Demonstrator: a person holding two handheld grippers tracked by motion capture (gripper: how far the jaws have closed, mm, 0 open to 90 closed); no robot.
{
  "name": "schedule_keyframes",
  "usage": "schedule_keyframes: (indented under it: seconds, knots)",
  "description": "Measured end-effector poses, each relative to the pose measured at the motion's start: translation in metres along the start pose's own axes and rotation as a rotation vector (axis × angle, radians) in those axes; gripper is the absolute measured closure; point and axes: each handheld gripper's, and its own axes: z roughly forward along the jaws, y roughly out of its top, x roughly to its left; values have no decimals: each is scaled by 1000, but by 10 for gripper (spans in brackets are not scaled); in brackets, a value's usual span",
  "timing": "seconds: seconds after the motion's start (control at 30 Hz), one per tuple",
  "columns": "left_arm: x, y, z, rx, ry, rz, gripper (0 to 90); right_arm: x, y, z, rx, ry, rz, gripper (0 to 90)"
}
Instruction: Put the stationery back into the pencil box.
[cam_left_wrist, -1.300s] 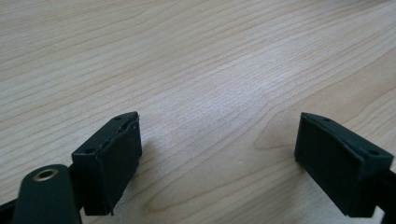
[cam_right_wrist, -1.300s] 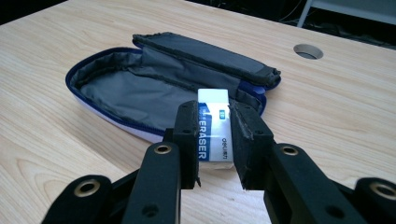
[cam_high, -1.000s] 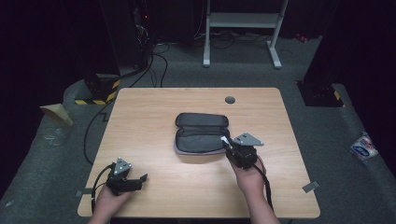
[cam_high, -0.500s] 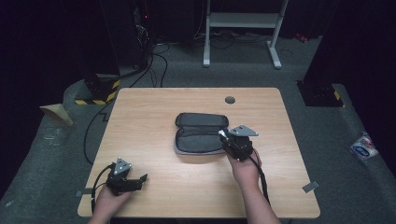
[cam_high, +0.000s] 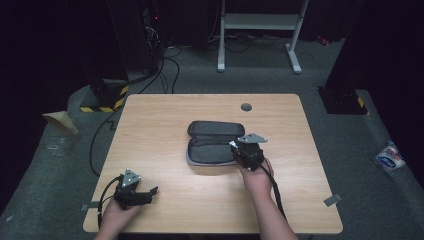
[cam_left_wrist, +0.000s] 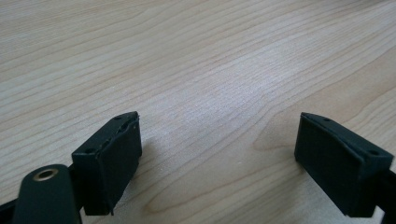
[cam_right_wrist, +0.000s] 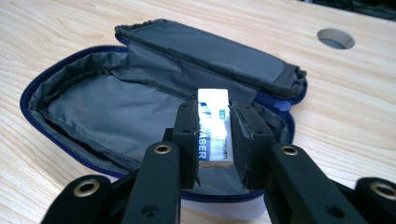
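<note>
At the lower left of the high view, the left gripper (cam_high: 151, 190) rested low over the bare wooden table (cam_high: 160, 125), well apart from everything else; in its own view the 2 jaws stood wide apart with nothing between them. Near the middle of the frame lay the pencil case (cam_high: 212, 142), unzipped and folded open. At its right edge, the right gripper (cam_high: 233, 145) was clamped on an eraser (cam_right_wrist: 214, 126), which was held over the case's grey lining (cam_right_wrist: 107, 112).

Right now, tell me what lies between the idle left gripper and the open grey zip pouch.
Bare wooden tabletop, per the high view, separates the left gripper from the pouch.
</note>
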Motion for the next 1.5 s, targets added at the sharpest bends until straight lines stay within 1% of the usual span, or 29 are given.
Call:
schedule_keyframes:
  seconds: [0.27, 0.33, 0.47, 0.53, 0.63, 0.67, 0.7, 0.77, 0.9, 0.97, 1.07, 1.33, 1.5]
  knots:
    - [0, 0, 0, 0, 0, 0, 151, 2, -4, 15, 60, -6, 0, 720]
    - [0, 0, 0, 0, 0, 0, 152, 2, -5, 18, 67, -8, -2, 720]
    - [0, 0, 0, 0, 0, 1, 151, 3, -7, 23, 82, -13, 13, 718]
    - [0, 0, 0, 0, -1, 1, 151, 2, -8, 26, 88, -17, 4, 718]
    - [0, 0, 0, 0, -1, 1, 151, 2, -9, 27, 95, -22, 13, 706]
    - [0, 0, 0, 0, -1, 1, 151, 2, -10, 27, 90, -22, 13, 660]
    - [0, 0, 0, 0, -1, 1, 152, 2, -10, 27, 85, -25, 24, 611]
    - [0, 0, 0, 0, -1, 1, 151, 1, -9, 26, 75, -11, 32, 590]
    - [0, 0, 0, 0, -1, 1, 151, 2, -7, 19, 55, -6, 26, 543]
    - [0, 0, 0, 0, -1, 1, 151, 1, -6, 16, 46, -8, 29, 517]
    - [0, 0, 0, 0, -1, 1, 151, -1, -6, 13, 36, 2, 38, 486]
    - [0, 0, 0, 0, -1, 2, 151, -4, -7, 7, 27, 20, 49, 368]
    - [0, 0, 0, 1, -1, 2, 152, -3, -9, 1, 9, 33, 39, 313]
